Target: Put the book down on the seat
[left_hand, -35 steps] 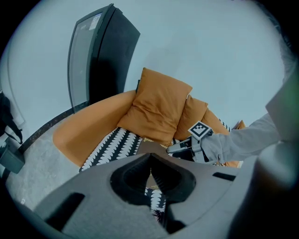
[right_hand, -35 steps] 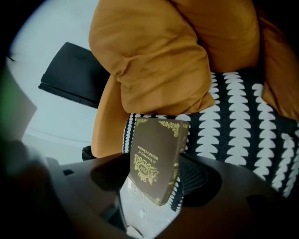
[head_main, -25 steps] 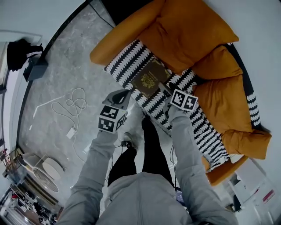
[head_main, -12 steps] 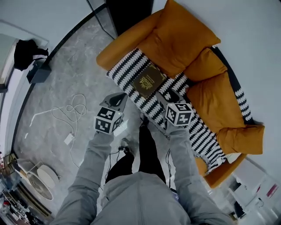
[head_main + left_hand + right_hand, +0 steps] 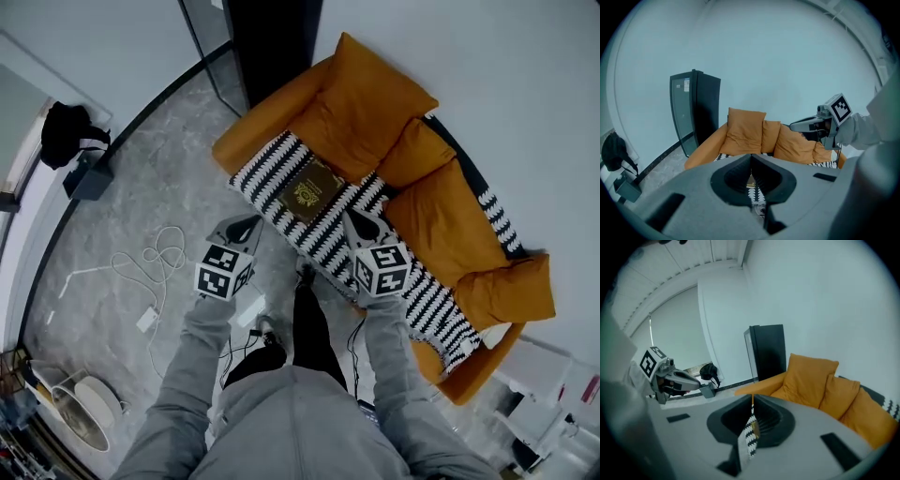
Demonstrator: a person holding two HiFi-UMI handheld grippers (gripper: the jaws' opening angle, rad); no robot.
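Both tools have drawn back from the sofa, and the book has left the right tool, which was pinching it a moment ago. Ahead of both tools, past their tips, the striped seat runs below the orange cushions. The book lies flat on those stripes, cover up, just beyond the right tool and clear of it. That tool's jaws are pressed nearly together on nothing. The left tool is likewise closed and empty. By my reading, the book already rests as the task asks.
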